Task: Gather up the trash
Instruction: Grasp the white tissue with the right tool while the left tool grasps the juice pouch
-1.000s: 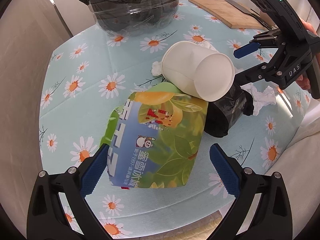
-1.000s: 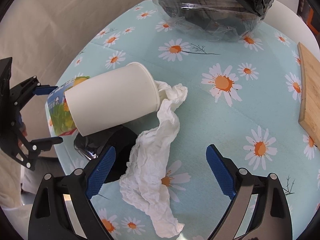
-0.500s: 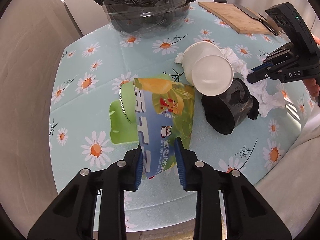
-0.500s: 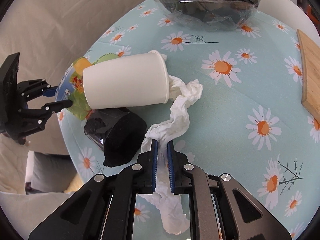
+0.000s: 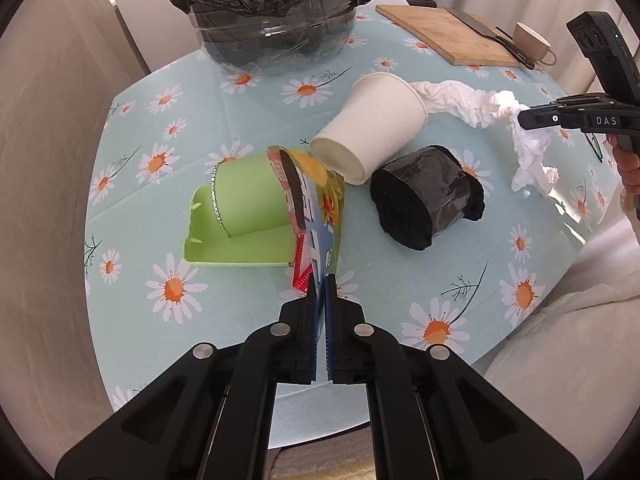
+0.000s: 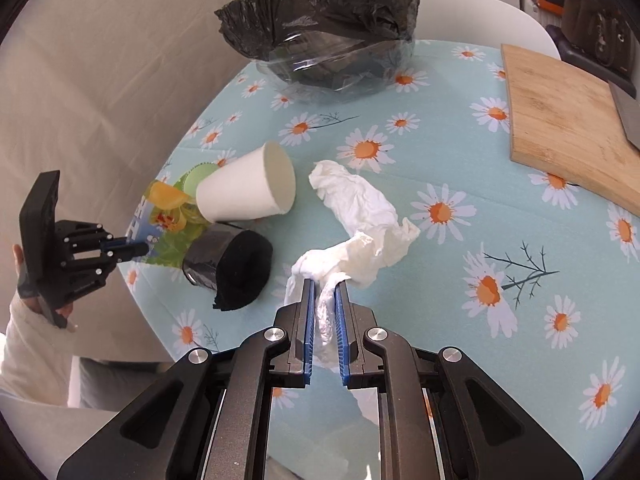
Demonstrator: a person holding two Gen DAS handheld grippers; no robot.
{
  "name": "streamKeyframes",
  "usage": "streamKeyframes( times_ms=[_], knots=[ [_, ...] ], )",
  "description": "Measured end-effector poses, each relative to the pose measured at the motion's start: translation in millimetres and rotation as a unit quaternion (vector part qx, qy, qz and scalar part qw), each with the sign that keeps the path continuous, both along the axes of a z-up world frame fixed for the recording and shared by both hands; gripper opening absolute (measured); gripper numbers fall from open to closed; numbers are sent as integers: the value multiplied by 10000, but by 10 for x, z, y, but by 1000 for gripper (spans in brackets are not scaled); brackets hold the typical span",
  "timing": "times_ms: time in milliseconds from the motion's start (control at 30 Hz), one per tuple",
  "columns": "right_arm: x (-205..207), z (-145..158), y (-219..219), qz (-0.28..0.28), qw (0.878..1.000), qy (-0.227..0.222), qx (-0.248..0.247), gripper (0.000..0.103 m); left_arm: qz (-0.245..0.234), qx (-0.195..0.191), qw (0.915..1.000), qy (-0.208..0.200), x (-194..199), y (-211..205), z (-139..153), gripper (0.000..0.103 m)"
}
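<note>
My left gripper is shut on the near edge of a colourful drink pouch, which stands on edge, lifted off the daisy tablecloth. My right gripper is shut on a crumpled white tissue and lifts its near end; the tissue also shows in the left wrist view. A white paper cup lies on its side against the pouch. A black wrapped roll lies beside it. A green plastic piece lies left of the pouch. A clear bin lined with a black bag stands at the far side.
A wooden cutting board with a knife and a beige mug sit at the far right. The round table's edge runs close on the near and left sides. The board also shows in the right wrist view.
Both grippers have closed from open: the left on the pouch, now lifted on edge and uncovering the green piece, the right on the tissue, now raised. The cup has rolled.
</note>
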State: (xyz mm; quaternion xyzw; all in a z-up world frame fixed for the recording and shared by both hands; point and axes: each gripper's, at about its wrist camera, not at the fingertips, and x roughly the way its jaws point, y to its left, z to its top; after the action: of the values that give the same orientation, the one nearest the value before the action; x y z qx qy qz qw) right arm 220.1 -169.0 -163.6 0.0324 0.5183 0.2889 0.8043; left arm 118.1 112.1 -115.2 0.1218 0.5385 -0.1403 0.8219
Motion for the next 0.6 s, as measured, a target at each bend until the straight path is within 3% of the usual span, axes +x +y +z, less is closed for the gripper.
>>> streamKeyframes(
  times_ms=[600],
  knots=[
    [-160,669,-404,-654,9942,-855,35,9,219,-141,9989,-389,-123,234,421,3]
  ],
)
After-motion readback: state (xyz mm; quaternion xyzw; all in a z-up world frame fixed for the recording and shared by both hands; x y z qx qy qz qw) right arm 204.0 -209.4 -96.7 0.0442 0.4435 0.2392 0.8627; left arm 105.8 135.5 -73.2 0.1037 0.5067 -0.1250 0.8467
